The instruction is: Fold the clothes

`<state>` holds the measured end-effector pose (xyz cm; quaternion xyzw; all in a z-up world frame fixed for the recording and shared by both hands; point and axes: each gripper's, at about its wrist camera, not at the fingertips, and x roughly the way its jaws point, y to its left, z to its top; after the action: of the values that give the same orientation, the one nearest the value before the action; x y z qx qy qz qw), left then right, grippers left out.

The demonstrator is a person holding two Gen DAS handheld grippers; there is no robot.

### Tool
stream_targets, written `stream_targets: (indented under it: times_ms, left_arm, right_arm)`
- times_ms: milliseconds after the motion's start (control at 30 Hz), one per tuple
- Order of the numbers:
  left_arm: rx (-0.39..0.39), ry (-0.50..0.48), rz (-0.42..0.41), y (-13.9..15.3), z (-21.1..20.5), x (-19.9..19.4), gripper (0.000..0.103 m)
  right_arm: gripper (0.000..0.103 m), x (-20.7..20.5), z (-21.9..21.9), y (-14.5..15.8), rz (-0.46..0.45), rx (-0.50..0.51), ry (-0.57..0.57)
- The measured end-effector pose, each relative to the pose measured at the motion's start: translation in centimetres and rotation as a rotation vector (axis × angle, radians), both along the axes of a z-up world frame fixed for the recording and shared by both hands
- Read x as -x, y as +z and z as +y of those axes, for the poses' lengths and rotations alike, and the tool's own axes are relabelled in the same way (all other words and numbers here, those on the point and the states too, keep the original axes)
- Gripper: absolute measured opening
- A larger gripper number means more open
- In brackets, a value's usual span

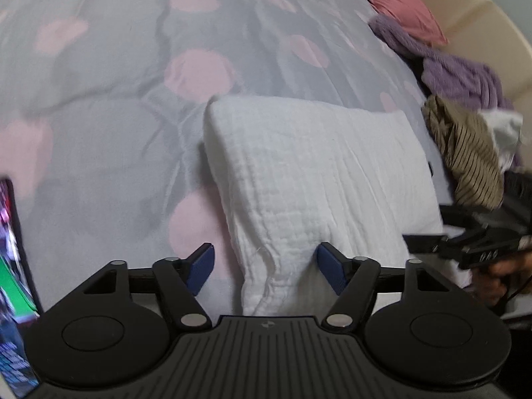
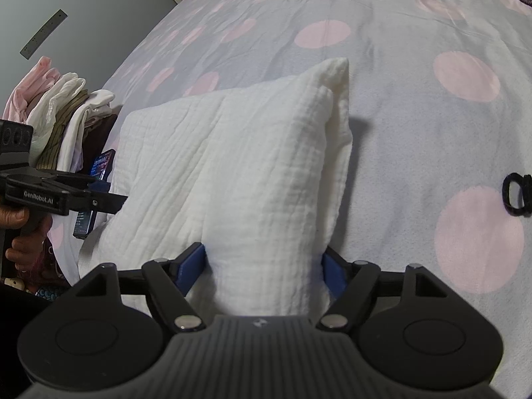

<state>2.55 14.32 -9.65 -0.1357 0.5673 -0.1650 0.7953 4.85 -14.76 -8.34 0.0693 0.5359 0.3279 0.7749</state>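
A folded white crinkled cloth [image 1: 319, 173] lies on the grey bedspread with pink dots [image 1: 116, 106]. My left gripper [image 1: 264, 266] is open, its blue pads on either side of the cloth's near corner; the left pad stands clear of the fabric. In the right wrist view the same white cloth [image 2: 239, 166] is partly raised, with one corner pointing up. My right gripper [image 2: 262, 269] is open wide around its near edge, and the fabric fills the gap between the pads. Each gripper shows in the other's view: the right gripper [image 1: 432, 244] and the left gripper [image 2: 109, 201], both held by a hand.
Unfolded clothes lie along the bed's right side: a pink piece [image 1: 399, 3], purple fuzzy fabric [image 1: 459, 73], a striped olive garment [image 1: 468, 153]. A stack of folded clothes [image 2: 56, 123] and a phone [image 2: 96, 179] sit at the left. A black hair tie [image 2: 517, 194] lies on the bedspread.
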Motion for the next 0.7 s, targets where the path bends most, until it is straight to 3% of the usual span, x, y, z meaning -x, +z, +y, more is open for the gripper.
stream_targets:
  times_ms: [67,200,333,700]
  left_arm:
    - [-0.021,-0.019,-0.015,0.24,-0.39,0.03,0.062]
    - [0.024,-0.008,0.001,0.0,0.0,0.12,0.057]
    - [0.064,-0.003,0.012,-0.17,0.29,0.12,0.057]
    - [0.071,-0.02,0.029,-0.62,-0.32,-0.1,0.056]
  right_arm:
    - [0.076,0.01,0.09,0.05,0.0,0.002,0.0]
    - [0.076,0.01,0.01,0.13,-0.001,0.003,0.0]
    - [0.076,0.01,-0.02,0.1,-0.001,0.003,0.0]
    - [0.077,-0.17,-0.14,0.03,0.001,-0.002,-0.001]
